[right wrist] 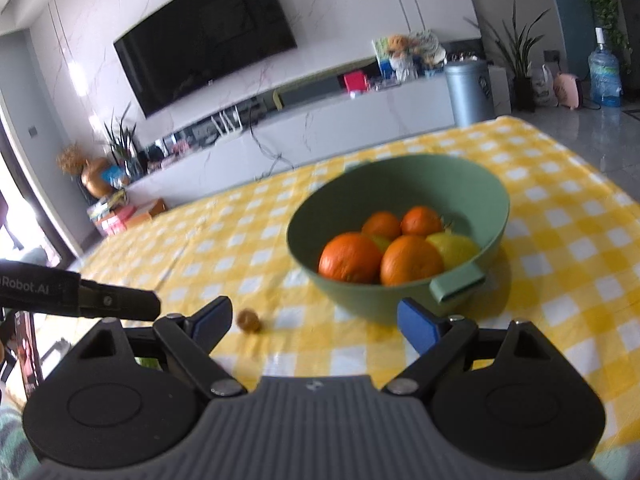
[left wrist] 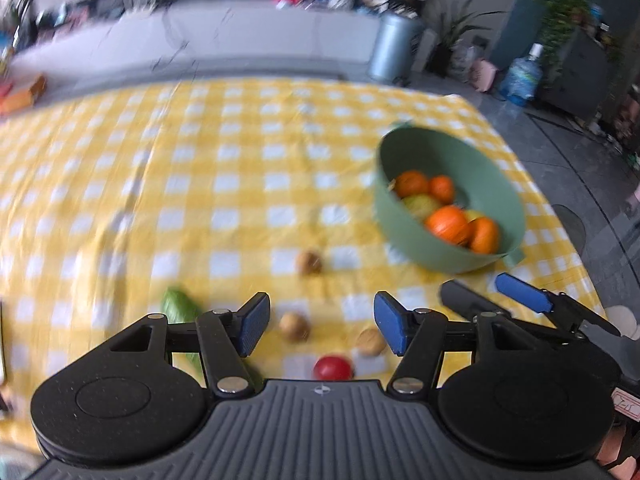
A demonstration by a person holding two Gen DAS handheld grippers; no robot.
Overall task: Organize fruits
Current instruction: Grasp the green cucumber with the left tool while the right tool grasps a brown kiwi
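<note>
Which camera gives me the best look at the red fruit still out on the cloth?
Only the left wrist view shows it. The red fruit lies just ahead of the open left gripper, partly cut off by the gripper body and blurred. The right wrist view does not show it at all; there you see the green bowl and one small brown fruit.

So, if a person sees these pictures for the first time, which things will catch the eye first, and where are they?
The round green plastic bowl heaped with oranges and a yellow fruit stands out first, on the right part of the yellow-and-white checked tablecloth. Nearer the open left gripper, small brown round fruits and a red round fruit lie loose on the cloth. The open right gripper faces the bowl.
</note>
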